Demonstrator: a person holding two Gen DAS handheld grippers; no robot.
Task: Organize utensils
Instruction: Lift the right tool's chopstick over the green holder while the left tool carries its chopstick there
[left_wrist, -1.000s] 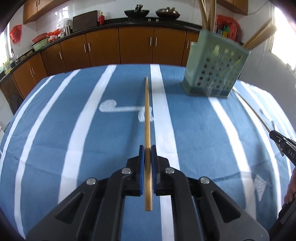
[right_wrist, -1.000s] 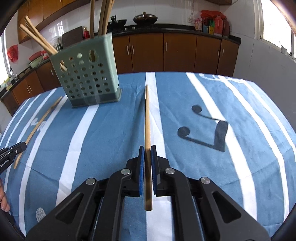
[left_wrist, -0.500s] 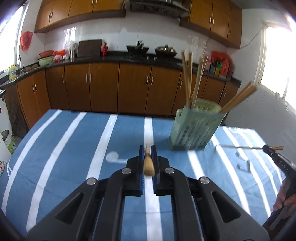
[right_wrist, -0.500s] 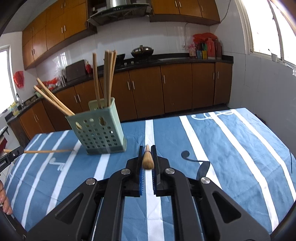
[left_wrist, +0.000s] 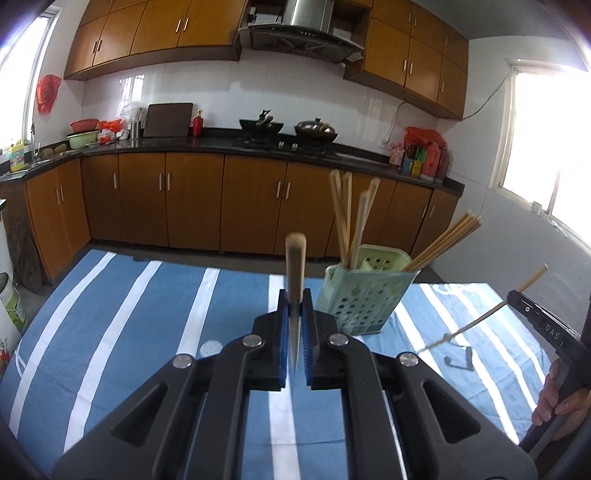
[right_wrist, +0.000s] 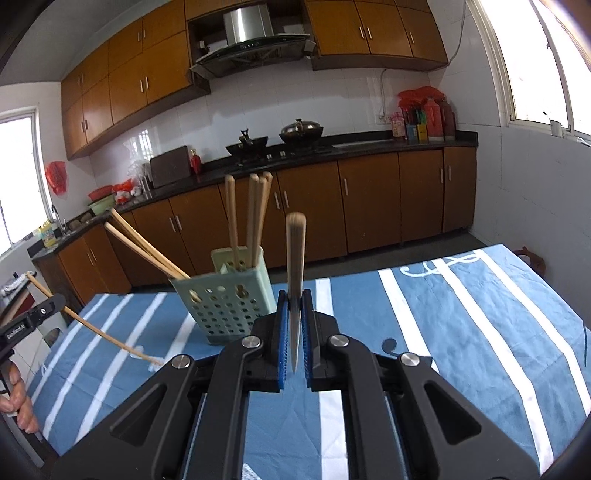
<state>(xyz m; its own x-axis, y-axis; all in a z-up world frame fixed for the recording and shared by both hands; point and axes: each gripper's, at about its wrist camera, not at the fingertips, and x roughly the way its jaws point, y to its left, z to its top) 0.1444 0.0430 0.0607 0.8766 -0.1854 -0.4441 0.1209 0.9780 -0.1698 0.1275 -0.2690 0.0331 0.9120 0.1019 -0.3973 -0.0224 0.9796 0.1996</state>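
Here, each gripper (left_wrist: 294, 325) (right_wrist: 294, 325) clamping a chopstick (left_wrist: 295, 273) (right_wrist: 295, 266), green holder (left_wrist: 365, 295) just ahead, chopsticks (left_wrist: 345, 221) inside.

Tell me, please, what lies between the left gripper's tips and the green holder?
Nothing but bare striped cloth. In the left wrist view the left gripper, shut on a chopstick, stands just left of the holder.
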